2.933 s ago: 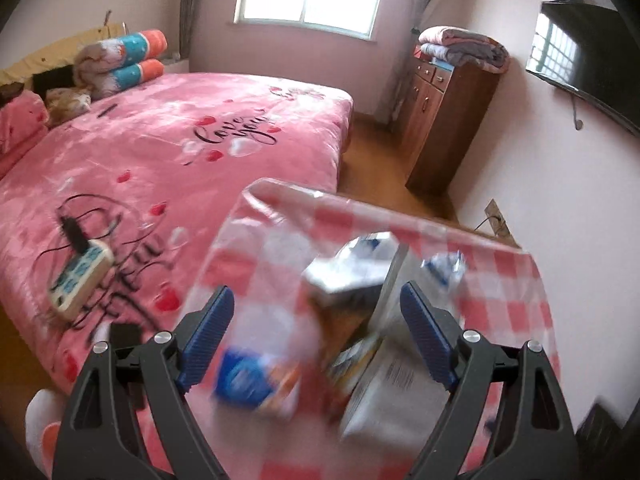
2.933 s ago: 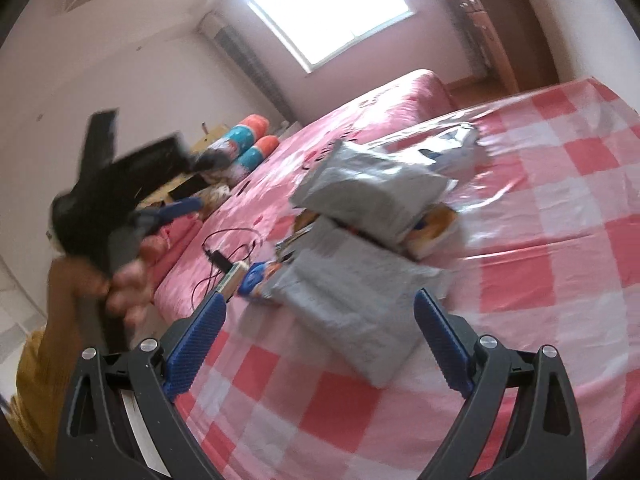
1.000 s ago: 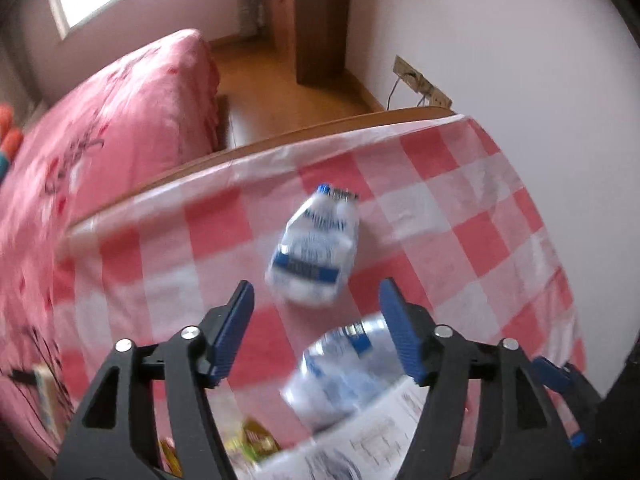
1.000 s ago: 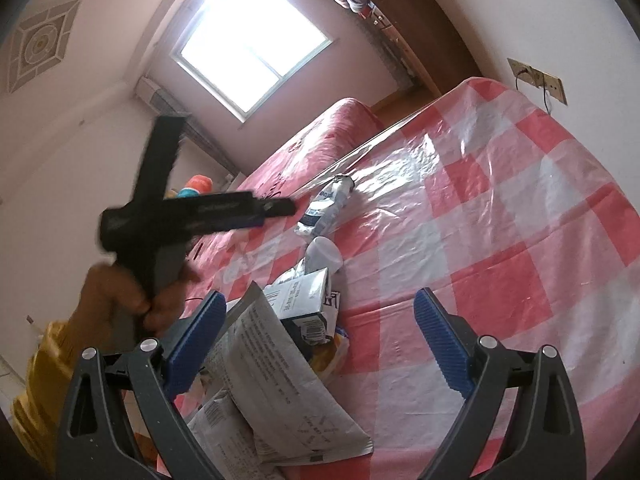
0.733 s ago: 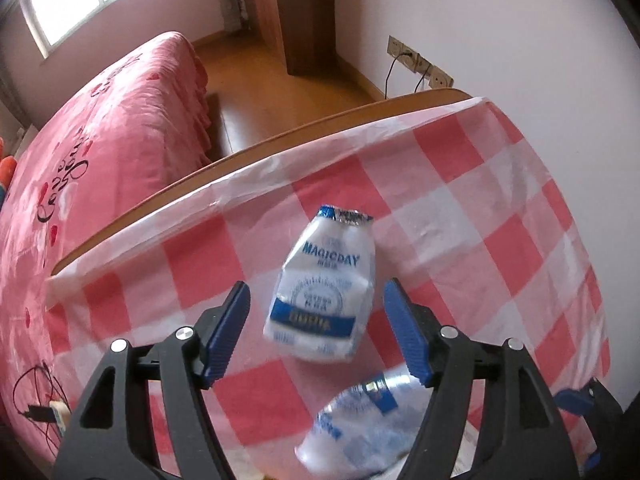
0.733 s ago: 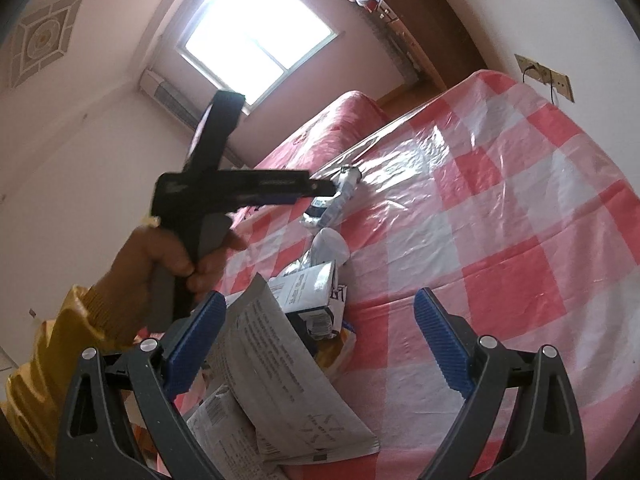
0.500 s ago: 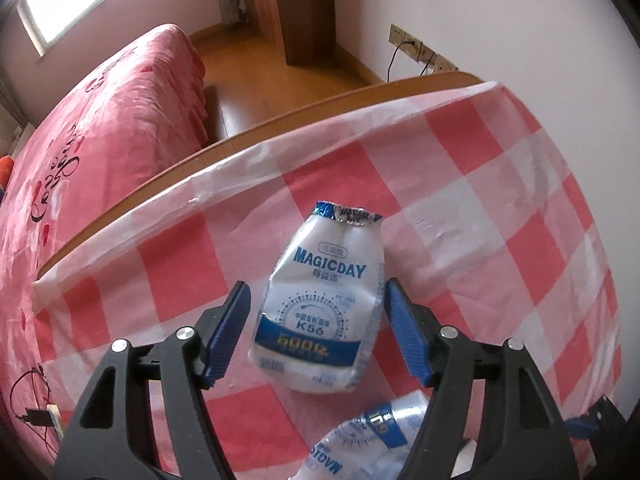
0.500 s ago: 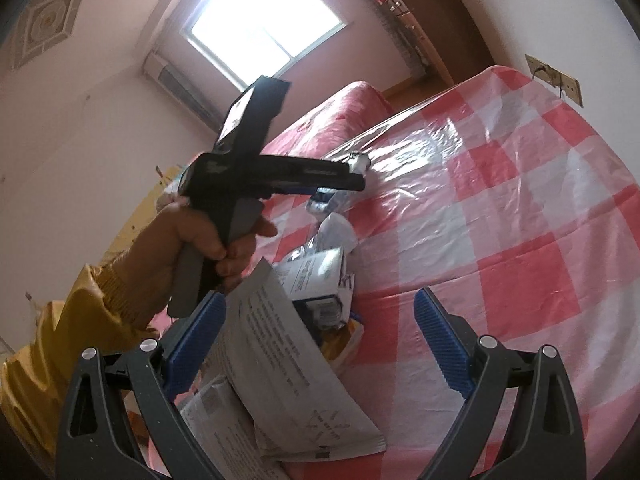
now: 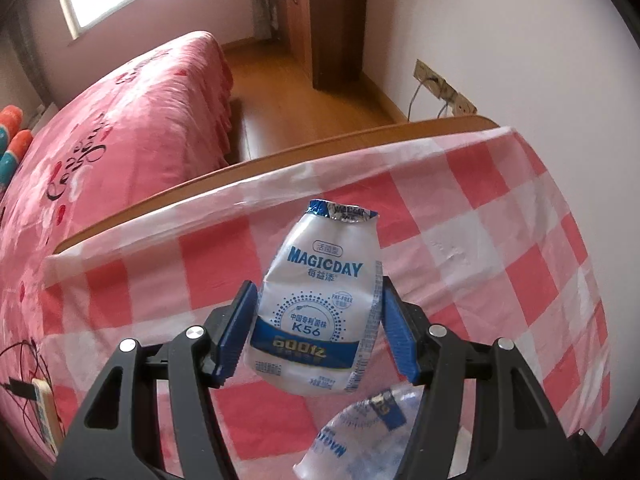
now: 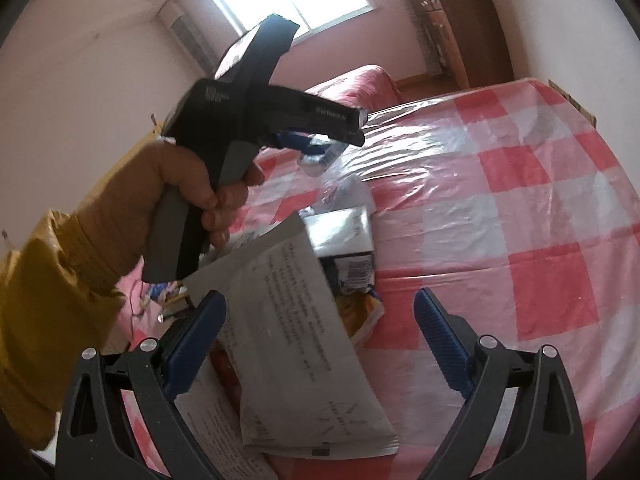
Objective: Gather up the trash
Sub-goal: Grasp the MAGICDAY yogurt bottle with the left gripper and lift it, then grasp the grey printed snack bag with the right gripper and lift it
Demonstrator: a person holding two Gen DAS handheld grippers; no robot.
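A crumpled white MAGICDAY yogurt bottle (image 9: 316, 312) with a blue band lies on the red-and-white checked tablecloth (image 9: 500, 248). My left gripper (image 9: 319, 290) straddles it, its jaws closing, and both blue pads (image 9: 240, 332) touch the bottle's sides. A second crushed bottle (image 9: 360, 432) lies just below it. In the right wrist view a hand holds that left gripper (image 10: 312, 144) over the bottle (image 10: 320, 158). My right gripper (image 10: 320, 300) hangs open above a grey paper packet (image 10: 296, 320), touching nothing.
More trash is piled near the packet: a silver carton (image 10: 344, 236) and an orange wrapper (image 10: 364, 312). A pink bed (image 9: 120, 128) with a power strip (image 9: 44, 412) runs along the table's left. Wall sockets (image 9: 444, 88) and a wooden cupboard (image 9: 320, 12) stand beyond the table's far edge.
My left gripper moved forward and down over the yogurt bottle and its jaws narrowed until the pads met it. The right gripper rolled and shifted; the hand looms closer.
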